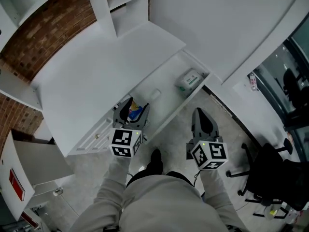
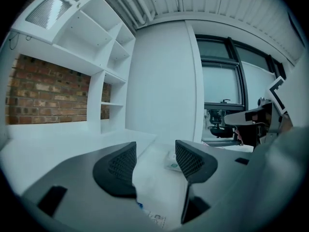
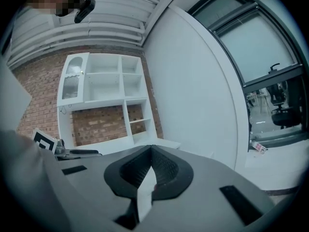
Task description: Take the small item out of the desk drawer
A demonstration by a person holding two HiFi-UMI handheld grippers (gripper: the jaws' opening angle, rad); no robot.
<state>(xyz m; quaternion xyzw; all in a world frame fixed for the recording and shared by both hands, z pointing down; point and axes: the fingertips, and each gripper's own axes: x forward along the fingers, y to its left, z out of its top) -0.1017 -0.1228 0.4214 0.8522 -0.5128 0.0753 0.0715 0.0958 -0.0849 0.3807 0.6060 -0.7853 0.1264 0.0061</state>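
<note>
The white desk drawer (image 1: 168, 96) stands pulled out under the desk top. My left gripper (image 1: 131, 108) is down inside it with its jaws wide apart. A small blue and yellow packet (image 1: 135, 112) lies between and under those jaws, and the pads do not press on it. In the left gripper view the gripper (image 2: 155, 159) stands open over the drawer floor, and the packet's edge (image 2: 150, 216) shows low between the fingers. My right gripper (image 1: 202, 117) hangs over the floor in front of the drawer. Its jaws (image 3: 151, 150) are shut with nothing in them.
A green and white box (image 1: 189, 80) (image 2: 170, 161) lies at the drawer's far end, and a small white item (image 1: 155, 94) sits midway. The desk top (image 1: 106, 66) and shelves are behind. An office chair (image 1: 273, 175) stands at the right, and a low cabinet (image 1: 34, 168) at the left.
</note>
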